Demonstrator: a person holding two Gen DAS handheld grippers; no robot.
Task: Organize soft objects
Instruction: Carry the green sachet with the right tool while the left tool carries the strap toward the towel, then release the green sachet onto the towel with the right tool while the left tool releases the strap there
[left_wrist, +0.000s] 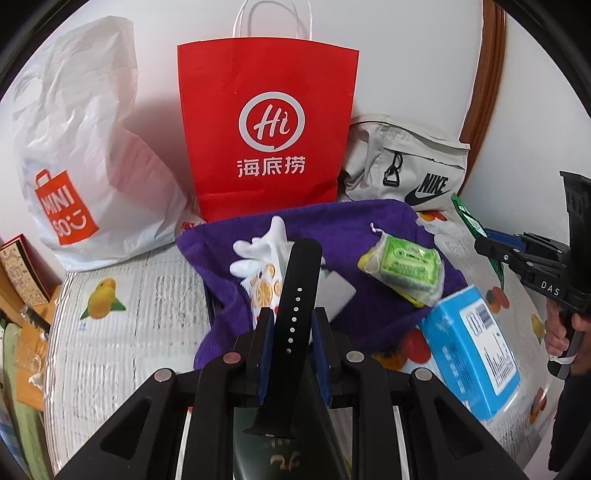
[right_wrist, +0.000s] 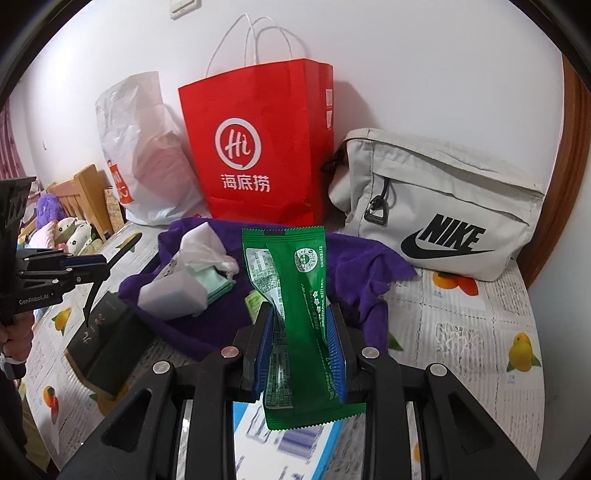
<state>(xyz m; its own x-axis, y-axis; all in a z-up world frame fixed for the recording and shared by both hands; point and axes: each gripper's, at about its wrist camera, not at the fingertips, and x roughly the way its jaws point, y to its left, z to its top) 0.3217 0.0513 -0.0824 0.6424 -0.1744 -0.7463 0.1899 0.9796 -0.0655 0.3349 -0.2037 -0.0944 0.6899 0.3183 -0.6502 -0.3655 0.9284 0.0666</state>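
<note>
Left wrist view: the left gripper (left_wrist: 291, 325) is closed to a narrow gap on a black watch strap (left_wrist: 295, 288), which stands up between the 2 blue pads and leans away from the camera. Beyond it a purple towel (left_wrist: 369, 229) lies crumpled on the fruit-print table cover (left_wrist: 122, 306). On the towel sit a white orange-print packet (left_wrist: 262, 269) and a netted green soap bundle (left_wrist: 406, 267), apart from each other. A blue box (left_wrist: 469, 350) lies to the right, just off the towel's edge. Against the wall stand a white Miniso bag (left_wrist: 85, 155), a red paper bag (left_wrist: 266, 125) and a grey Nike pouch (left_wrist: 406, 158). The right gripper (left_wrist: 491, 243) enters at the right edge, a green wrapper showing at its tip.

Right wrist view: the right gripper (right_wrist: 301, 350) is clamped partway on a green snack packet (right_wrist: 291, 306), held upright and creased at the pads. The purple towel (right_wrist: 362, 266) lies behind, carrying a tissue pack (right_wrist: 188, 280). At left, the left gripper (right_wrist: 99, 266) carries the strap (right_wrist: 122, 247) over a dark box (right_wrist: 103, 343). The red bag (right_wrist: 258, 147) and Nike pouch (right_wrist: 443, 210) stand at the back.
</note>
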